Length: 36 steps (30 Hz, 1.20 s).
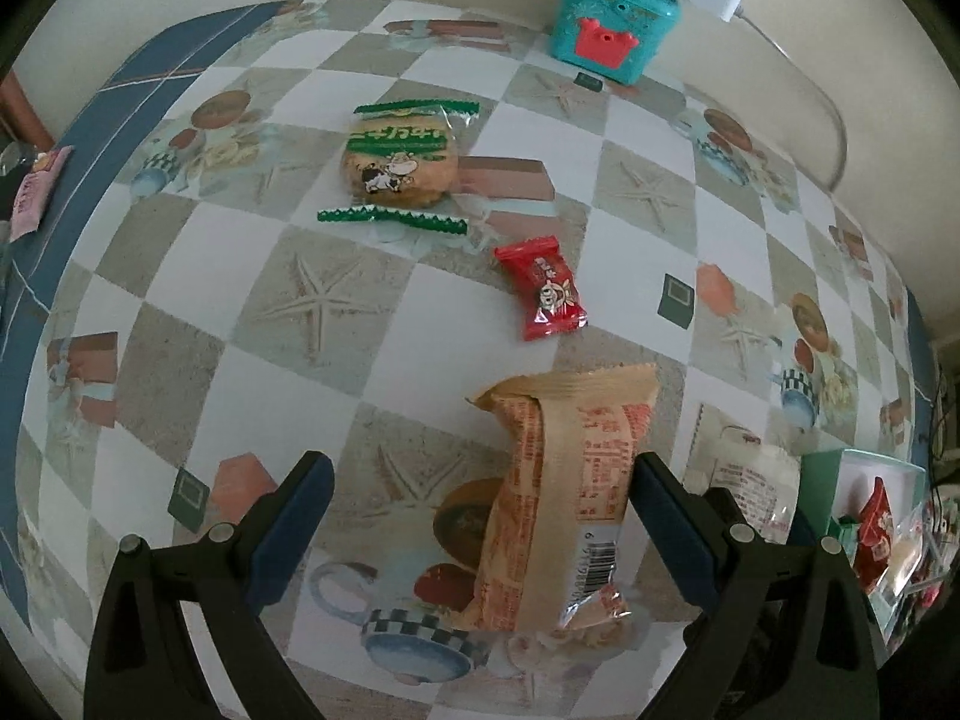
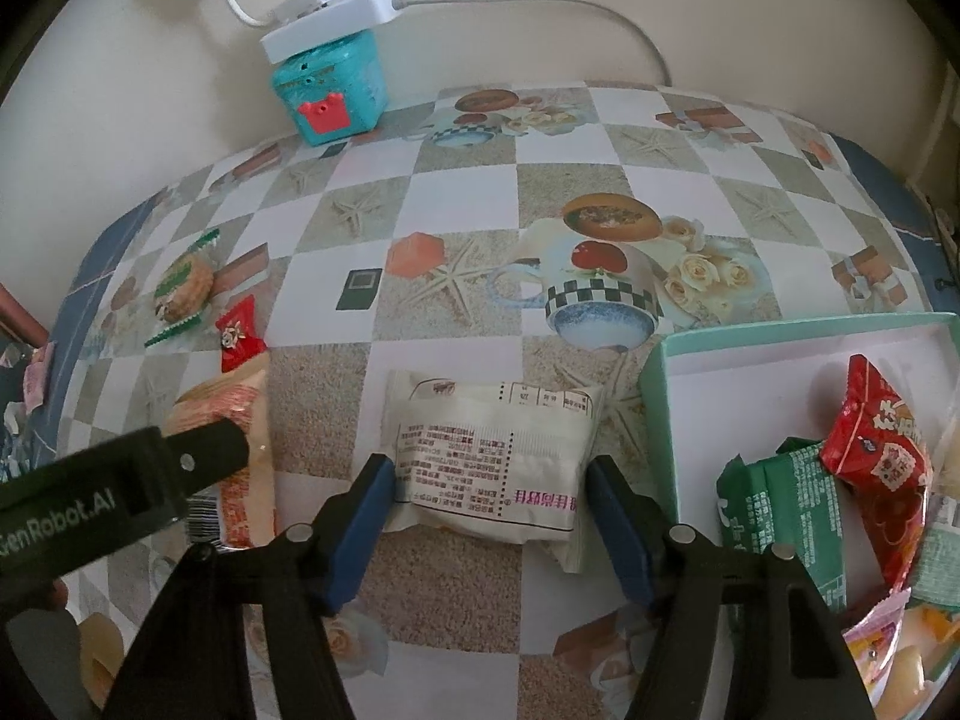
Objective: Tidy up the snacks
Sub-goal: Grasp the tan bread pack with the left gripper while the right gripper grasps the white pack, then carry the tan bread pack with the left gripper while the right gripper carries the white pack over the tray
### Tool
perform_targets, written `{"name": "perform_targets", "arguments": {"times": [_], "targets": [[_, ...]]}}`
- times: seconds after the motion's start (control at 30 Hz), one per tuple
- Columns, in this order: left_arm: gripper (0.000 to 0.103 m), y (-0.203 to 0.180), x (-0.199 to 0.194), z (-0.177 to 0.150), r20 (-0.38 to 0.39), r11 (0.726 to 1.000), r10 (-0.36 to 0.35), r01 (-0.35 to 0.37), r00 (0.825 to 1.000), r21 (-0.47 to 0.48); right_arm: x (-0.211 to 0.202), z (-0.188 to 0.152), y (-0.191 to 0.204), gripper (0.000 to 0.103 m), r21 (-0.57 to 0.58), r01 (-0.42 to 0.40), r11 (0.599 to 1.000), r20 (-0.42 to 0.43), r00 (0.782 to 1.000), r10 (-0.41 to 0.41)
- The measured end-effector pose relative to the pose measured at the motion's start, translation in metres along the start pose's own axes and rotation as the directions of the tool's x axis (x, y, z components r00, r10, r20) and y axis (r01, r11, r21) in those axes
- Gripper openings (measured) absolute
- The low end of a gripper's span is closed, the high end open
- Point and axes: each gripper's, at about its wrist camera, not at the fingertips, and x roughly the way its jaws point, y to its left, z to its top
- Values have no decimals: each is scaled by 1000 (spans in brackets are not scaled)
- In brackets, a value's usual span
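Observation:
My left gripper (image 1: pixel 480 516) is open around a long orange-and-tan snack packet (image 1: pixel 558 498) lying on the table, which sits close to the right finger. Beyond it lie a small red candy packet (image 1: pixel 543 291) and a round biscuit in a green-edged wrapper (image 1: pixel 399 165). My right gripper (image 2: pixel 492 516) is open around a white snack packet (image 2: pixel 489 468) lying flat, fingers on either side. The green-walled box (image 2: pixel 657 414) to its right holds red (image 2: pixel 882 438) and green (image 2: pixel 780 498) packets and other snacks. The left gripper (image 2: pixel 120 480) shows at the left of the right wrist view.
A teal toy box (image 1: pixel 612 18) with a white power strip on top stands at the table's back by the wall. A pink packet (image 1: pixel 36 186) lies at the far left edge. The tablecloth is checkered.

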Motion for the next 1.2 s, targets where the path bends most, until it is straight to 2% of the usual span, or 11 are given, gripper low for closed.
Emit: {"name": "perform_targets", "arguments": {"times": [0.2, 0.3, 0.37, 0.47, 0.5, 0.6, 0.67, 0.73, 0.77, 1.0, 1.2], "targets": [[98, -12, 5, -2, -6, 1000, -13, 13, 1000, 6, 1, -2, 8, 71, -39, 30, 999, 14, 999, -30], [98, -16, 14, -5, -33, 1000, 0, 0, 999, 7, 2, -3, 12, 73, -61, 47, 997, 15, 999, -46], [98, -19, 16, -6, -24, 999, 34, -33, 999, 18, 2, -4, 14, 74, -72, 58, 996, 19, 998, -56], [96, -21, 17, -5, -20, 999, 39, -39, 999, 13, 2, -3, 14, 76, -72, 55, 996, 17, 998, -54], [94, -21, 16, -5, -17, 999, 47, -47, 999, 14, 2, -4, 14, 76, -73, 57, 996, 19, 998, -56], [75, -22, 13, -6, 3, 996, 89, -89, 996, 29, 3, -4, 15, 76, -72, 61, 996, 21, 998, -59], [58, -21, 9, -6, 11, 995, 93, -93, 996, 37, 2, -5, 15, 76, -69, 59, 996, 21, 998, -58], [45, -22, 7, -5, 15, 996, 81, -82, 997, 38, 2, -5, 15, 71, -69, 57, 996, 25, 998, -56], [42, -22, 5, -5, 16, 997, 73, -73, 997, 36, 1, -5, 15, 67, -69, 57, 996, 30, 998, -55], [41, -12, -5, -1, 22, 999, 37, -37, 999, 9, -6, -3, 12, 55, -69, 44, 997, 25, 999, -42], [41, -7, -29, -13, 43, 999, 33, -32, 999, -8, -20, -7, 10, 53, -69, 40, 997, 15, 999, -39]]}}
